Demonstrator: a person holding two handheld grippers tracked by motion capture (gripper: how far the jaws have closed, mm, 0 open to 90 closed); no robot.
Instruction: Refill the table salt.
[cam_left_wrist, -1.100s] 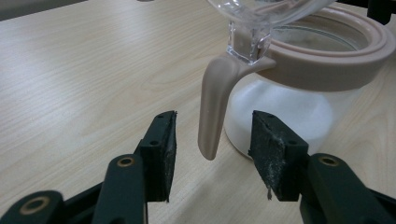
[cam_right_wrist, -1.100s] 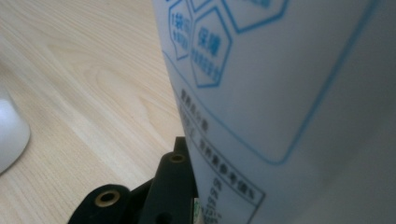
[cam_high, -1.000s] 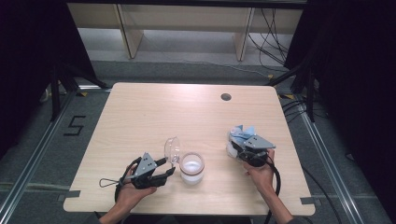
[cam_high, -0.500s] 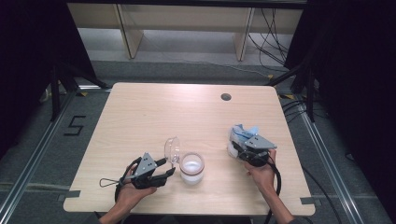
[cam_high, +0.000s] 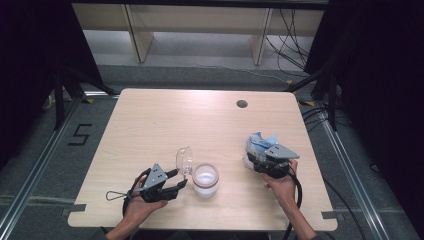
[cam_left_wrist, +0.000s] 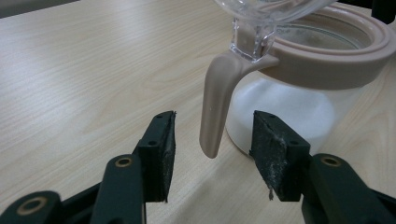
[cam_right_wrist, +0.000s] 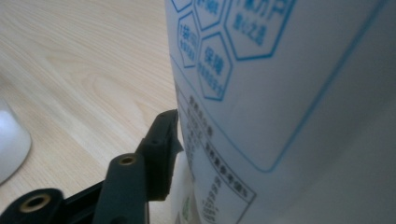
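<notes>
Jaws of the left gripper (cam_left_wrist: 212, 154) stand apart around the jar's handle (cam_left_wrist: 215, 107); the right gripper's (cam_high: 262, 162) have just been opening at the bag (cam_high: 260, 144), which could topple onto the table (cam_high: 150, 120).

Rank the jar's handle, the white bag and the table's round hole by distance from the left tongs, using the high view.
1. Jar's handle, between the open left tongs.
2. White bag, across at the right.
3. Round hole, far right.
</notes>
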